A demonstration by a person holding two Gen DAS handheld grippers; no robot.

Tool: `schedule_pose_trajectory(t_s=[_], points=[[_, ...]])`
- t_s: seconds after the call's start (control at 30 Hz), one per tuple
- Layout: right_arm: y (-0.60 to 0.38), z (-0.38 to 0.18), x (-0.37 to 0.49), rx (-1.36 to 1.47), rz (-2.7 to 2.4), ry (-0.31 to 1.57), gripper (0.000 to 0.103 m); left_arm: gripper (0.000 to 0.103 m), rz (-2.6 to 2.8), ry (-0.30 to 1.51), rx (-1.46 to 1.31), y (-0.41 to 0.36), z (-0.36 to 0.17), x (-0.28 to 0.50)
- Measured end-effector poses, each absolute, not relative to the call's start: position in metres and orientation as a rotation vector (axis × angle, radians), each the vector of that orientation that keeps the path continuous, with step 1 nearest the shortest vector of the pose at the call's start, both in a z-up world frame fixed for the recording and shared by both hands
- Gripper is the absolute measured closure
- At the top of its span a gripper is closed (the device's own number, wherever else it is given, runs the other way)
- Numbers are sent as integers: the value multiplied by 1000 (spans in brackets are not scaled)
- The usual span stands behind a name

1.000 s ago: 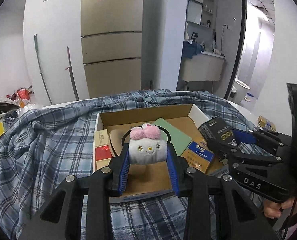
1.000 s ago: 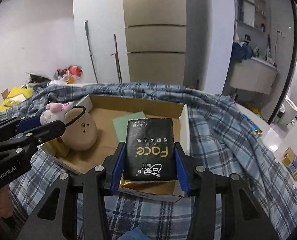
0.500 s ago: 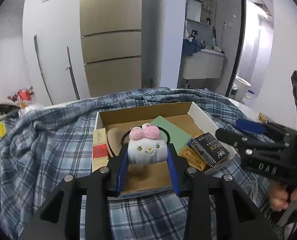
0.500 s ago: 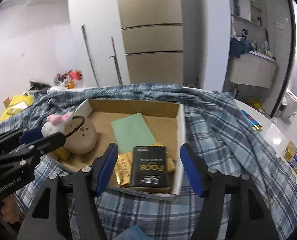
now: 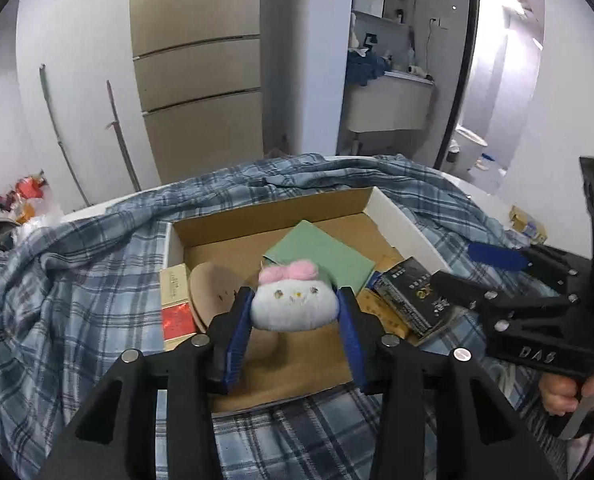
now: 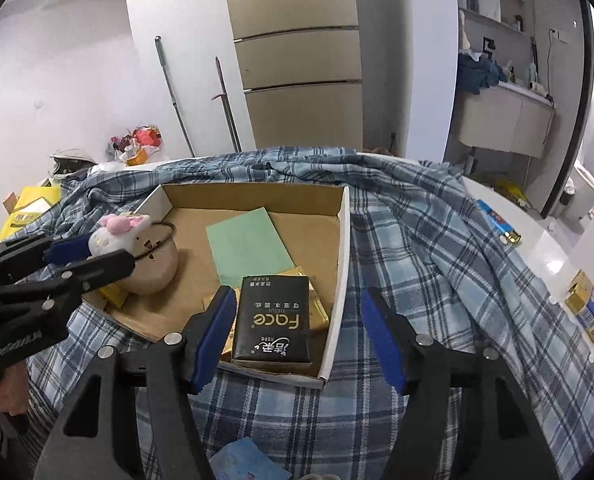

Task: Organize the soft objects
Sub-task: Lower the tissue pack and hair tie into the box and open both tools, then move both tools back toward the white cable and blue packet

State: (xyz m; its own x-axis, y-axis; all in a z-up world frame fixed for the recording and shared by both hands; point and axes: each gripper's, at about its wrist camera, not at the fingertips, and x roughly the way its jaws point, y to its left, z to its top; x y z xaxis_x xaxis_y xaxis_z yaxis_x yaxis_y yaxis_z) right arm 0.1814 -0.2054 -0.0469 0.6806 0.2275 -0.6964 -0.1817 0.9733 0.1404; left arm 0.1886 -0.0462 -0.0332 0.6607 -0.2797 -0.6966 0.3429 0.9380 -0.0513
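the left gripper (image 5: 295,316) is closed on a small white plush toy (image 5: 293,306) with a pink bow; both blue pads (image 5: 239,330) press against the toy's sides, and the toy is held above the floor of an open cardboard box (image 5: 273,214). in the right wrist view the same toy (image 6: 115,234) sits between the left gripper's fingers over the box's left side, in front of a round beige plush (image 6: 155,264) that rests on the box floor. the right gripper (image 6: 303,338) is spread wide and holds nothing; its blue pads (image 6: 215,330) stand on either side of a black tissue pack (image 6: 273,324), without touching it. the tissue pack lies flat in the near right corner of the box (image 6: 345,240), on top of a gold-coloured packet (image 6: 319,312). a flat green cloth (image 6: 251,246) lies on the box floor behind the tissue pack, near the middle. in the left wrist view a yellow and red packet (image 5: 175,304) stands against the box's left wall, beside the beige plush (image 5: 211,290). the box rests on a blue plaid cloth (image 6: 437,248) that covers the table. a small blue and gold box (image 6: 497,222) and a yellow box (image 6: 589,306) lie on the bare white table top to the right.
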Motion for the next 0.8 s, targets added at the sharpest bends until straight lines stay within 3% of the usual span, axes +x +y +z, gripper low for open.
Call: schedule_pose_trajectory(t_s=[0.17, 0.5, 0.8], points=[[-200, -46, 178, 36, 225, 778, 39, 33, -316, 744, 143, -48, -34, 183], [-204, -25, 167, 61, 219, 740, 38, 29, -287, 701, 145, -39, -7, 143], [-194, -23, 129, 32, 205, 818, 38, 27, -256, 720, 83, -30, 12, 83]])
